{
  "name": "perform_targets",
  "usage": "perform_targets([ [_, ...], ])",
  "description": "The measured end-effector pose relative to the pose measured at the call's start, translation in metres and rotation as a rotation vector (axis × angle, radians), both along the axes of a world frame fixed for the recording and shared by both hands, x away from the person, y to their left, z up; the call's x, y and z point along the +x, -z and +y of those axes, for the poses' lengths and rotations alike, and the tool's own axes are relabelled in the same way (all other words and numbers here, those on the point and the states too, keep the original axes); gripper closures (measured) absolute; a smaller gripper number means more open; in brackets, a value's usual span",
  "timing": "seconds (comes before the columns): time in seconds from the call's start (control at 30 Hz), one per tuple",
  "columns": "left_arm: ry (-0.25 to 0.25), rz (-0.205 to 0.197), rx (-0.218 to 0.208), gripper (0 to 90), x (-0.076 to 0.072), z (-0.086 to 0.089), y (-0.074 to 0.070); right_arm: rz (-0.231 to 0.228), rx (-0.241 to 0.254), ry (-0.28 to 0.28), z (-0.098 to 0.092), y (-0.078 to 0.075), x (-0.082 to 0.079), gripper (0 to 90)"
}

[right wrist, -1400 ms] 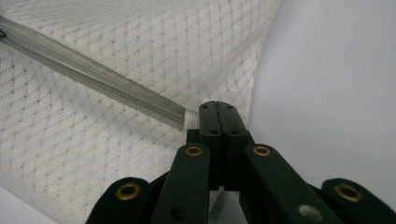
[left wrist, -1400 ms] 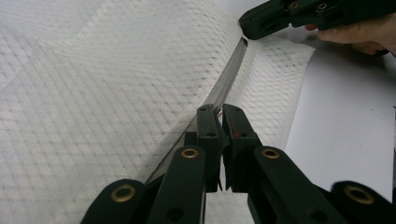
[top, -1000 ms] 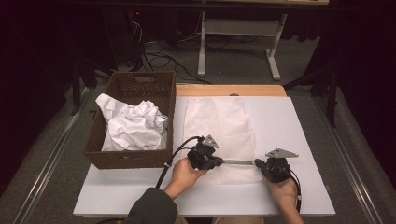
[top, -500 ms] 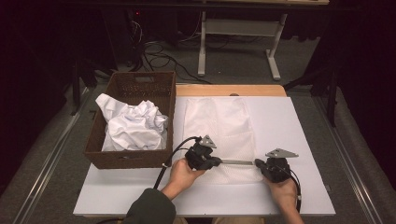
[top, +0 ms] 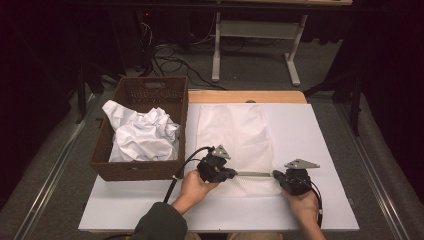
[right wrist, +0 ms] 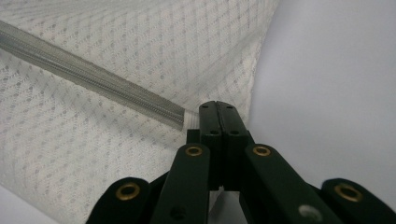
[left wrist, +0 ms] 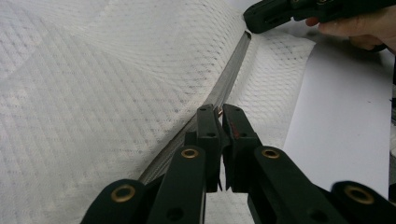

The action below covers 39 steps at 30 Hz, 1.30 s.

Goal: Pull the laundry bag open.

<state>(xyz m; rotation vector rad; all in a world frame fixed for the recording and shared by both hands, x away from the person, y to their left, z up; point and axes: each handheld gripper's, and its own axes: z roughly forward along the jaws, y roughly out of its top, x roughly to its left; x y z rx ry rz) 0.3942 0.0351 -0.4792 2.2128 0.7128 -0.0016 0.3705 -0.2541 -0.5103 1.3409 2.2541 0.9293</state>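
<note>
Both grippers, left (top: 231,174) and right (top: 276,175), clamp the white mesh bag's (top: 235,132) grey zipper strip (top: 254,174), stretched taut between them.

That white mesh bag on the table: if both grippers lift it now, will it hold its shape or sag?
Likely sag: the mesh bag looks thin and lies flat on the table. Probably light. The zipper, pinched between the left gripper and right gripper, bows slightly, so expect drooping.
</note>
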Motion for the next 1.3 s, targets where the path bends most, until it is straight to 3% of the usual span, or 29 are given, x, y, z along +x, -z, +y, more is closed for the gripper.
perform_targets([
  [1.1,0.02,0.016,-0.019,86.5,-0.002,0.003,0.0,-0.006,-0.017,-0.006,0.001,0.0,0.0,90.0],
  [1.3,0.01,0.009,-0.009,86.6,-0.003,0.012,-0.003,-0.005,-0.016,-0.006,0.001,0.0,0.0,90.0],
])
